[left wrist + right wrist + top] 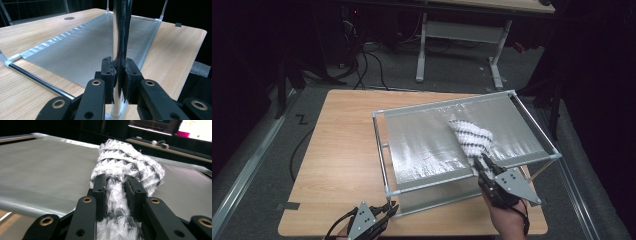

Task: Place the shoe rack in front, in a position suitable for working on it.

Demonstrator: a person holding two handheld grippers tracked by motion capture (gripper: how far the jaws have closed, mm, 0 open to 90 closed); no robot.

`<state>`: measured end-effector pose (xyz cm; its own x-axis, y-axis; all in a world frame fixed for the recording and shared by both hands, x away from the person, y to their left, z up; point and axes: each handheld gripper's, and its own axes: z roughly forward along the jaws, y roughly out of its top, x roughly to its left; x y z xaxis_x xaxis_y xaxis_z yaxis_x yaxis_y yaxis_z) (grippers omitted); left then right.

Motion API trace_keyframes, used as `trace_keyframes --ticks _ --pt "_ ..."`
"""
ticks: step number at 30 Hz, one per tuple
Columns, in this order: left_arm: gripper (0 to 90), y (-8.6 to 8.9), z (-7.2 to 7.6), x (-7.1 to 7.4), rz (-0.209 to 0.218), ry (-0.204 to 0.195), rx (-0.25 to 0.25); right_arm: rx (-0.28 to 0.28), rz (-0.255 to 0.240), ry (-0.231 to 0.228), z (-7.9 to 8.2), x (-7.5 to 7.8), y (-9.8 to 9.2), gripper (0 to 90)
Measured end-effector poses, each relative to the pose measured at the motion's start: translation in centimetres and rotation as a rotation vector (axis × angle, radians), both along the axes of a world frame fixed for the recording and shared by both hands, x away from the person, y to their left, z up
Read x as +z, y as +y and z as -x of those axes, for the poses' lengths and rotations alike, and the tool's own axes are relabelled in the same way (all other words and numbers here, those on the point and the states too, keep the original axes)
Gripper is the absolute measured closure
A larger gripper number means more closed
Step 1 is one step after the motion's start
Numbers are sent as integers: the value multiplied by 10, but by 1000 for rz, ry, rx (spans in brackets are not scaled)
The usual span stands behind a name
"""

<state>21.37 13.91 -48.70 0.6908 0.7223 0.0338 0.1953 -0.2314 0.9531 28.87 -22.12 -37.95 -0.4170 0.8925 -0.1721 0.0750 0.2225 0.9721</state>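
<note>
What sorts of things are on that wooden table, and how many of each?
Metal frame with silver sheet: 1
Black-and-white knitted cloth: 1
Hand-held grippers: 2, the left gripper and the right gripper
Total: 4

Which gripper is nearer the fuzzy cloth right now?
Right. The right gripper is shut on the cloth atop the rack's mesh sheet; the left gripper clamps the rack's corner post, away from the cloth.

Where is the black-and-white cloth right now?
In the high view the cloth lies bunched on the right half of the silver sheet stretched over the metal frame, its near end pinched in the right claw.
</note>
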Motion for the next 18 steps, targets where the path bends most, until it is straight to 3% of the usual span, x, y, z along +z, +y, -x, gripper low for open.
trace_keyframes --ticks 18 --pt "804 0 0 0 -1 -1 -2 -261 -69 16 -30 0 -86 729"
